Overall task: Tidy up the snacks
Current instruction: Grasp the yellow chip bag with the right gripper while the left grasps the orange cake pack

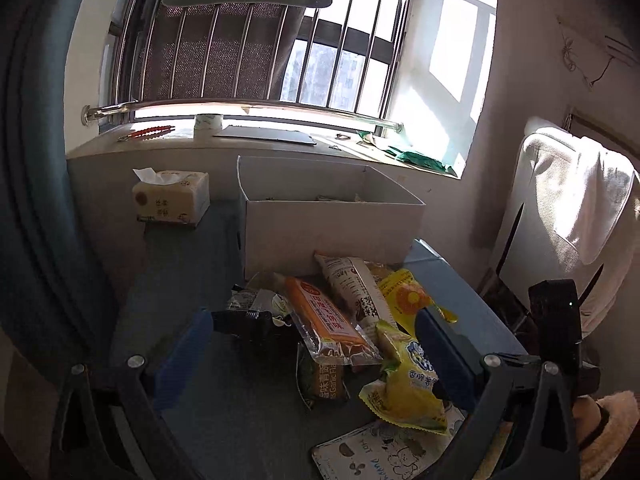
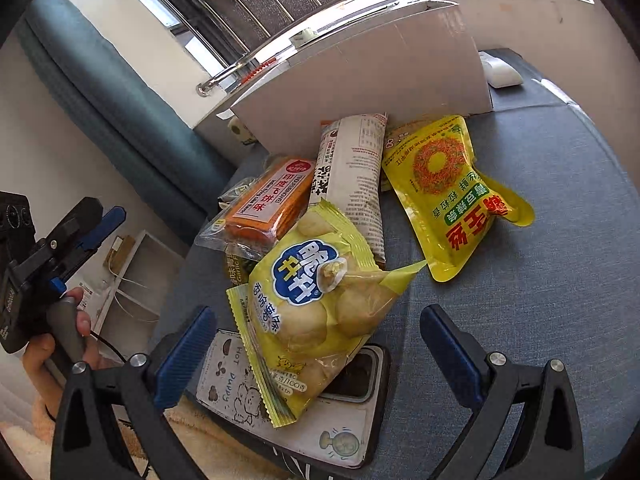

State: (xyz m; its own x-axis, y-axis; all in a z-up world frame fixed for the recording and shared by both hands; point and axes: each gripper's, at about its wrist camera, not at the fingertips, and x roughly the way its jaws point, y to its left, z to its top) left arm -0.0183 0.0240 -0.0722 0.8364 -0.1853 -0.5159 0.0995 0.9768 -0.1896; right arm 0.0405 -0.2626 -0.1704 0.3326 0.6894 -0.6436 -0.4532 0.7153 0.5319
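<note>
Snacks (image 2: 328,216) heaped near the white box (image 2: 360,80), probably their destination; right gripper (image 2: 312,344) spread wide, straddling the puffs bag (image 2: 316,312); left gripper (image 1: 312,344) likewise spread, empty.

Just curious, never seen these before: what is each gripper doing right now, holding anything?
Left gripper: open, holding nothing, above the snack pile.
Right gripper: open, holding nothing, the pale yellow snack bag between its fingers.

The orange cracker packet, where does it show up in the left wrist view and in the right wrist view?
Left wrist: orange cracker packet lies center, slightly low, in the snack pile.
Right wrist: left of center, behind the pale yellow puff bag.
Shared landmark: the white box just behind the pile.
</note>
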